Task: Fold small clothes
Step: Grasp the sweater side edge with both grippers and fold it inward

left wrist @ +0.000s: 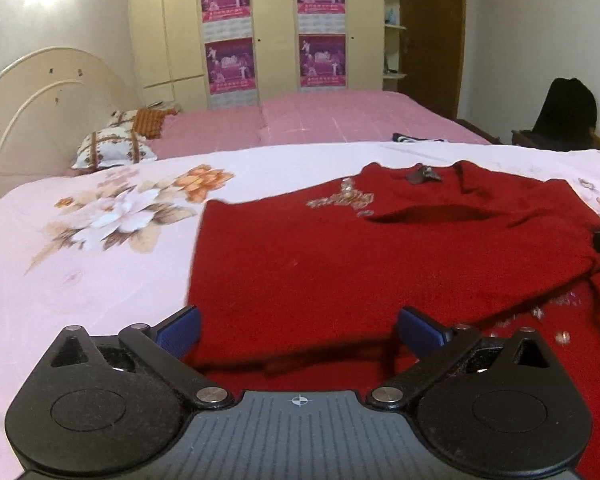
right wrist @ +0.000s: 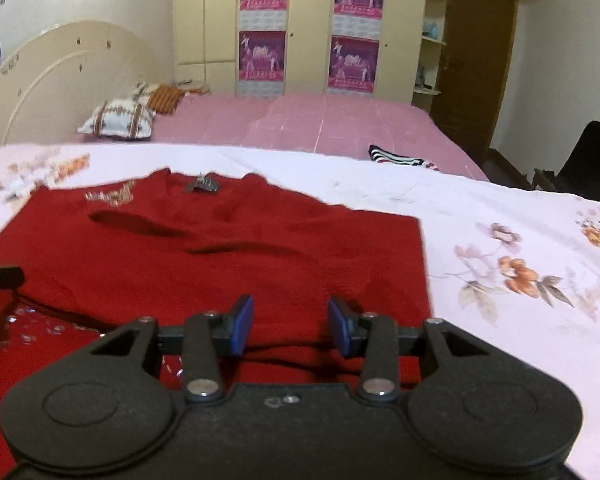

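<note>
Red knitted sweater (left wrist: 380,264) lies folded on the floral bedsheet (left wrist: 80,280). Left gripper (left wrist: 299,330) gapes wide, right gripper (right wrist: 291,326) stands narrower, both empty. Best: pinch both near corners evenly, then fold away smoothly.

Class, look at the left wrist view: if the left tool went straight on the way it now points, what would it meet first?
Most likely the red sweater lying on the floral sheet. The left tool is open, aims downward over the fabric, and nothing else stands between. Exact depth is unclear.
</note>
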Demonstrator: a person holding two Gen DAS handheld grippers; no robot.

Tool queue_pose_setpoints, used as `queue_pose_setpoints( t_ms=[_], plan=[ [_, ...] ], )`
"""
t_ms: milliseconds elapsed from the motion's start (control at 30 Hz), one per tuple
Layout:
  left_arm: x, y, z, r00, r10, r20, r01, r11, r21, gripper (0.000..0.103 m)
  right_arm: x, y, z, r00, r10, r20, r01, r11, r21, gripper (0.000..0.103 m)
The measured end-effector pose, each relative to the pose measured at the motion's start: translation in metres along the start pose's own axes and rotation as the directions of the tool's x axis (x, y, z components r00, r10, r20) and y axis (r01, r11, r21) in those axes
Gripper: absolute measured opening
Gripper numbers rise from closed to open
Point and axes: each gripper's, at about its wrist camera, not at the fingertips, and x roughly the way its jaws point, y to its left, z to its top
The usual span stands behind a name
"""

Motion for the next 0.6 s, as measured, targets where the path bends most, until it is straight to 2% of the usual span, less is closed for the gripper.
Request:
queue_pose_setpoints(
  t_ms=[267,500,567,600],
  plan=[
    [-0.063,0.020,-0.043,1.000,0.008,-0.005,-0.007,0.999,0.038,0.103,-0.052,-0.034,-0.028,0.999,0.025,-0.029,-0.022,0.994,0.110,0.039],
    [-0.131,0.035,-0.096,0.998,-0.010,-0.059,0.012,1.000,0.020,0.103,-0.120,-0.070,-0.083,0.995,0.065,-0.071,-0.048,0.975,0.218,0.038],
    [-0.150,0.039,-0.108,0.995,-0.048,-0.083,0.047,0.999,-0.019,0.098,-0.137,-0.078,-0.096,0.993,0.086,-0.076,-0.062,0.960,0.275,0.039],
    [-0.158,0.041,-0.113,0.993,-0.071,-0.096,0.067,0.997,-0.047,0.087,-0.145,-0.083,-0.104,0.991,0.103,-0.083,-0.073,0.949,0.307,0.039]
  ],
)
